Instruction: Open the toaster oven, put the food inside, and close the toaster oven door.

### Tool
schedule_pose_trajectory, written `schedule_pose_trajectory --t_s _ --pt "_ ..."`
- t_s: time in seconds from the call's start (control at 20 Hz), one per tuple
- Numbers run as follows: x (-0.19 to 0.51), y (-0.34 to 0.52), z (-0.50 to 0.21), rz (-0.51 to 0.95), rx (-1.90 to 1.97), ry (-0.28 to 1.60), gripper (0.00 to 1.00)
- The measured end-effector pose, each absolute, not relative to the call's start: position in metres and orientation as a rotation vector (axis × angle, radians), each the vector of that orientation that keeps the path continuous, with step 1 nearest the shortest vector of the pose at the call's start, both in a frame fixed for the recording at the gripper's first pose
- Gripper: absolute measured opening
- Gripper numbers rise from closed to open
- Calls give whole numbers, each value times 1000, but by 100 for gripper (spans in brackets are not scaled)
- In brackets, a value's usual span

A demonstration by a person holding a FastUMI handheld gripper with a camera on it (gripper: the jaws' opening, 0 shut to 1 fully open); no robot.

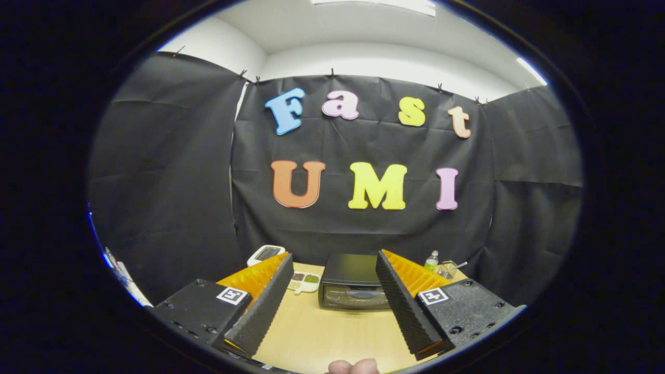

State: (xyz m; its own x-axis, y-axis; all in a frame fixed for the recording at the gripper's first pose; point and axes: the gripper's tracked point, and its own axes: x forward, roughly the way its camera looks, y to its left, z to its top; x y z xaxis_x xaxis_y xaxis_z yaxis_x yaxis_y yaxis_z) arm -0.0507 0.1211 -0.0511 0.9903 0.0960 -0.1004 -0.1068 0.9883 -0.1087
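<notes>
While the gripper (332, 291) stands released, fingers spread and empty: toaster oven (353, 283), door closed, on the table (322, 332) straight ahead beyond the fingertips (handle's long axis crosswise). Food tray (305, 281) just beside it.

A light wooden table (322, 332) stands in front of a wall of black cloth (166, 182), with a white wall and ceiling above it. Near the table's far left corner sits a small white device with a dark screen (265, 253). Near the far right corner stand a small clear bottle with a green label (431, 260) and, just beside it, a small wire basket (448, 269).
</notes>
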Motion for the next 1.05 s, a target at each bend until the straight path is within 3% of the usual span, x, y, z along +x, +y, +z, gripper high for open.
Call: schedule_pose_trajectory --t_s 1.05 --pt "-57 129 -4 105 -104 44 100"
